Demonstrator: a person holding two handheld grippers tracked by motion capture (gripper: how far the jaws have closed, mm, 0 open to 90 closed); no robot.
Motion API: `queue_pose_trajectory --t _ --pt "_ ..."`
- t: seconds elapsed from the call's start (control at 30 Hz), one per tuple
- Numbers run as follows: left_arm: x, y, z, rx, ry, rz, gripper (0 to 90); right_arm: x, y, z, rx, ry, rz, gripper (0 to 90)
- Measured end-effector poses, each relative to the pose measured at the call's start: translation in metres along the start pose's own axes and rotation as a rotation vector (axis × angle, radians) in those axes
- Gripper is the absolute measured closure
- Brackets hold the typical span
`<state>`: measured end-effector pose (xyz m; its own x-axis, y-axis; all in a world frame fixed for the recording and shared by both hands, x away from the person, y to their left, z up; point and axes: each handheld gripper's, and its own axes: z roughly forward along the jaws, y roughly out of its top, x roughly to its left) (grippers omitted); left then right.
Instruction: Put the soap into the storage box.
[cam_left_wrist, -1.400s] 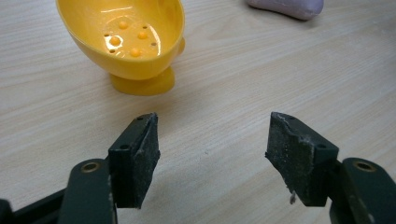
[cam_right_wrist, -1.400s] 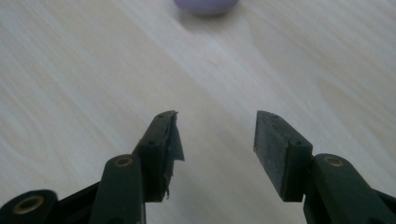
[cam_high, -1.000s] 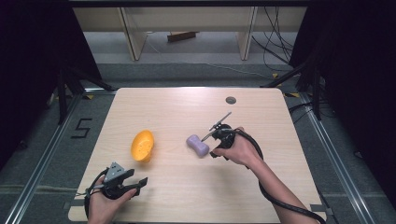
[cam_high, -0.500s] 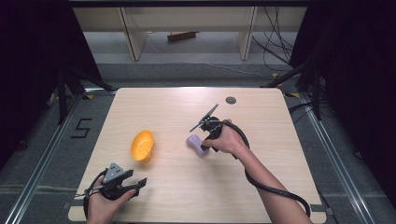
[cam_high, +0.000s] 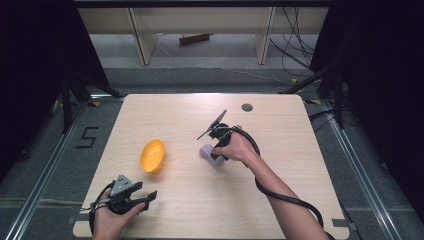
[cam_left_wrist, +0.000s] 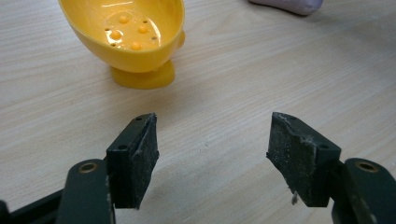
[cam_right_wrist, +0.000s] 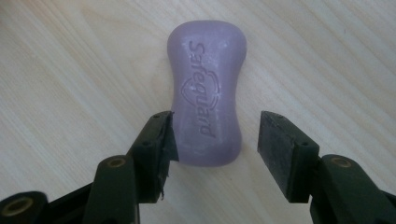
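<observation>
The pale wooden table (cam_high: 280, 200) has broad bare wood on all sides of the things on it; its far edge lies well beyond them, and a small dark round inset (cam_high: 247, 107) sits near that edge. The right half of the table is open apart from the person's forearm crossing it from the near edge.

The purple soap bar (cam_high: 210, 154) lies flat near the middle of the table, lettering up. The right claw (cam_right_wrist: 214, 140) is over its near end, pointing down at it: in the right gripper view the bar runs lengthwise away between the two jaws. The jaws have just been opening and stand spread, one beside each long side of the bar; the left pad is right at the bar's edge, the right pad clear of it.

The yellow perforated dish (cam_high: 152, 155) stands well left of the soap. The left claw (cam_high: 145, 198) rests near the table's near-left corner, jaws spread wide with nothing between them, the dish just ahead of it.
</observation>
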<state>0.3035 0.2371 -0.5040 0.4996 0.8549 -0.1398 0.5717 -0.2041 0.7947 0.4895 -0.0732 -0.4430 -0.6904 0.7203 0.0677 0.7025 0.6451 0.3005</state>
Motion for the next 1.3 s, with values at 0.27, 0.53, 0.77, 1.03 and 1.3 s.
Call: queue_pose_trajectory --t 0.27,0.53,0.77,1.03,1.3 --pt "0.001 0.000 -0.001 0.008 0.003 0.027 32.5 0.002 0.007 0.006 0.003 -0.012 -0.017 42.5" --pt "0.001 0.000 -0.001 0.013 0.002 0.014 32.5 0.000 0.012 0.011 0.014 -0.021 -0.029 40.9" --pt "0.002 0.000 -0.001 0.010 0.001 0.027 32.5 0.003 0.014 0.016 0.024 -0.020 -0.012 40.6" --pt "0.002 0.000 -0.001 0.000 0.000 0.017 32.5 0.005 0.016 0.022 0.038 -0.017 -0.018 40.7" --pt "0.001 0.000 -0.001 0.010 0.000 0.010 32.5 0.006 0.017 0.027 0.052 -0.013 -0.015 42.1"
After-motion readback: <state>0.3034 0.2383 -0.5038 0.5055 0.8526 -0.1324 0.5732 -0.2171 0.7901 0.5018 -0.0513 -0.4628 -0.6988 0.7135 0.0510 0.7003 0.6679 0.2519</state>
